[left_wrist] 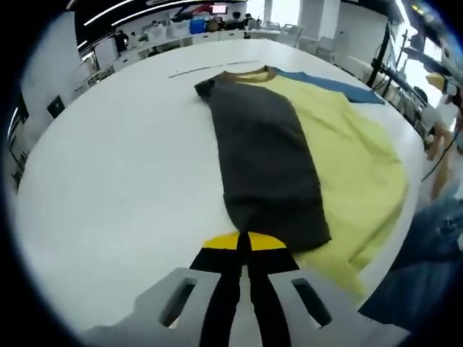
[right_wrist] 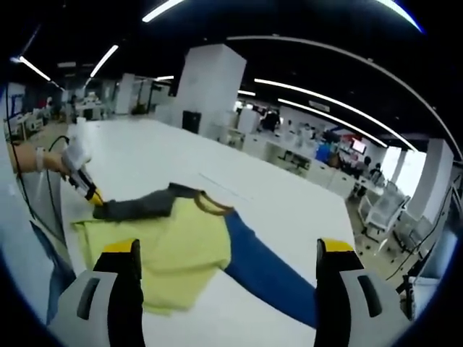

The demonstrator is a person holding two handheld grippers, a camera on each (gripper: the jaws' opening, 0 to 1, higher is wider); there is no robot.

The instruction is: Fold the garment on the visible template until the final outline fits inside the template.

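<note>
A yellow shirt (left_wrist: 354, 159) with a brown collar (left_wrist: 249, 74) lies flat on the white table (left_wrist: 123, 181). It has one blue sleeve (left_wrist: 333, 85), and a dark grey part (left_wrist: 268, 159) is folded lengthwise over its middle. My left gripper (left_wrist: 243, 242) is shut at the near hem of the grey part, apparently pinching its edge. In the right gripper view the left gripper (right_wrist: 92, 194), held by a gloved hand (right_wrist: 72, 155), meets the grey part's end (right_wrist: 134, 206). My right gripper (right_wrist: 228, 249) hovers open above the yellow shirt (right_wrist: 173, 249) and blue sleeve (right_wrist: 268, 275).
A thin dark line (left_wrist: 210, 70) runs across the table beyond the collar. The table edge (left_wrist: 409, 217) lies close to the shirt's side, where a person in blue trousers (left_wrist: 427, 267) stands. Desks and chairs (right_wrist: 376, 206) stand further off.
</note>
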